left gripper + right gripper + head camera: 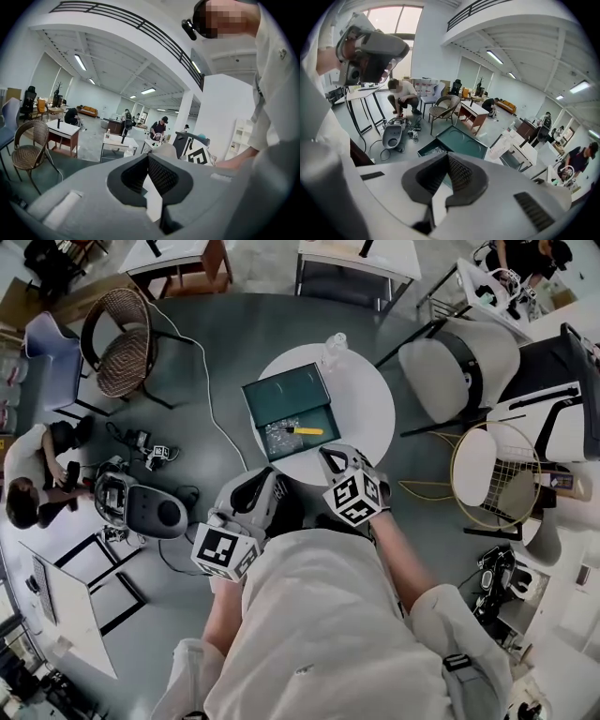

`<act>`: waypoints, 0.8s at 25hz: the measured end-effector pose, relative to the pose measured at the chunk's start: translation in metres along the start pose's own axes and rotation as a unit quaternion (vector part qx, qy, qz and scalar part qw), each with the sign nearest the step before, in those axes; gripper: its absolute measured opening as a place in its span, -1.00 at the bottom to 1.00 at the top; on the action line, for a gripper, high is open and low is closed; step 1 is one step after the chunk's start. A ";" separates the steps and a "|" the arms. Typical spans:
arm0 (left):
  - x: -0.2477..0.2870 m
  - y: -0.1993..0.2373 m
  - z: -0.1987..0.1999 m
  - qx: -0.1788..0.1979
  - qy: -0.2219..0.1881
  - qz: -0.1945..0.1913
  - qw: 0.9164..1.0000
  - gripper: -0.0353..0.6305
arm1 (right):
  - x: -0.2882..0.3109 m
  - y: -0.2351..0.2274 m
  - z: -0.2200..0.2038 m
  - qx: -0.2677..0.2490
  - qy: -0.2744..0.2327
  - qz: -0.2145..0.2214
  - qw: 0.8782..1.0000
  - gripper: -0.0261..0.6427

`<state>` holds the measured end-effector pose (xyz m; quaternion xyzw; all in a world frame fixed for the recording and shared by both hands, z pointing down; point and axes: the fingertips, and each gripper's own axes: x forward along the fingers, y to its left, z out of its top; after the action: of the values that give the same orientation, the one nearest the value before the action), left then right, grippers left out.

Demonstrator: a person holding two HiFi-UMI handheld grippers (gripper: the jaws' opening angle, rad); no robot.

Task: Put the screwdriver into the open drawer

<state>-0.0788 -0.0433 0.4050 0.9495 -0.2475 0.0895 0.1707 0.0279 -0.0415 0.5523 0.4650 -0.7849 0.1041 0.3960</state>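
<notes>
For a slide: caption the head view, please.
Screwdriver lies in the open drawer on the round table; left tool and right tool, both shut and empty, held near the person's body.

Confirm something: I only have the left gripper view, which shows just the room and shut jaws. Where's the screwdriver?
Observer: Head view shows the screwdriver lying inside the open drawer.
Operator: Is the right gripper holding anything?
Observer: No. The right gripper has its jaws together with nothing between them.
Operator: Where is it relative to the drawer?
Observer: In head view it's apart from the drawer, at the near edge of the white round table, close to the person's body.
</notes>
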 end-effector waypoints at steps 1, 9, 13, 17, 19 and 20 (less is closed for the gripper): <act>-0.001 -0.005 -0.003 -0.001 0.001 0.002 1.000 -0.87 | -0.008 0.002 0.000 0.002 -0.008 0.000 1.000 -0.90; -0.009 -0.066 -0.029 -0.001 0.005 0.017 1.000 -0.87 | -0.090 0.013 -0.019 0.058 -0.085 -0.006 0.995 -0.90; -0.013 -0.112 -0.037 0.004 -0.001 0.012 1.000 -0.87 | -0.132 0.026 -0.043 0.110 -0.117 0.003 0.987 -0.90; -0.017 -0.155 -0.056 0.007 0.005 0.006 1.000 -0.87 | -0.177 0.037 -0.063 0.161 -0.162 0.012 0.974 -0.90; -0.020 -0.175 -0.064 0.005 0.005 0.007 1.000 -0.87 | -0.204 0.039 -0.068 0.188 -0.193 0.020 0.963 -0.90; -0.022 -0.183 -0.067 0.003 0.005 0.008 1.000 -0.87 | -0.217 0.040 -0.069 0.200 -0.210 0.025 0.957 -0.90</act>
<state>-0.0119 0.1412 0.4101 0.9476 -0.2541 0.0963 0.1681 0.0861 0.1573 0.4505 0.5264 -0.8248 0.1687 0.1189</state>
